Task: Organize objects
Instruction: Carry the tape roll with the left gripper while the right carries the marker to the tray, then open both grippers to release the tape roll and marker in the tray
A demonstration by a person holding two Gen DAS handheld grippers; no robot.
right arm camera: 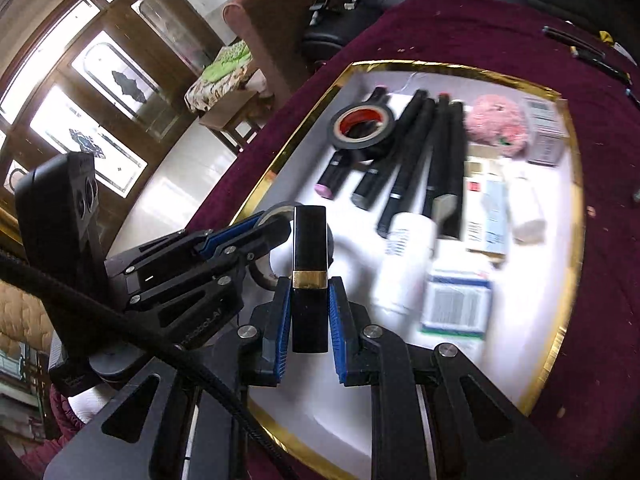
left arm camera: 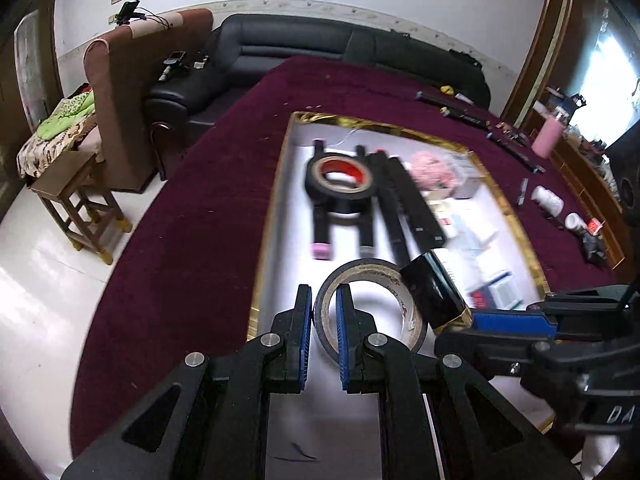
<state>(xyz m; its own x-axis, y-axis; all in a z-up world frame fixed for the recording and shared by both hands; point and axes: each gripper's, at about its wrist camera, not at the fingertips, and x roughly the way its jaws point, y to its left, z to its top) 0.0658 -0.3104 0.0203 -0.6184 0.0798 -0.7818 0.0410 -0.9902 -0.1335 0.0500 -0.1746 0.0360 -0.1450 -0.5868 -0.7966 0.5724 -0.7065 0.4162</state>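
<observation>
While a maroon cloth [left arm camera: 192,208] covers the table, my left gripper [left arm camera: 323,300] pinches a roll of tape [left arm camera: 368,304] over the gold-rimmed white tray [right arm camera: 256,188]; my right gripper [right arm camera: 309,312] clamps a black lipstick tube [right arm camera: 310,264]. Markers [right arm camera: 416,152], boxes [right arm camera: 456,304] and another tape roll [right arm camera: 362,126] crowd the tray ahead.

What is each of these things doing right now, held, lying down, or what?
Left tool: shut on the tape roll's wall.
Tape roll: held, tilted.
Right tool: shut on the lipstick.
Lipstick: held, capped.
Red-cored tape: lying on markers.
Markers: lying, capped.
</observation>
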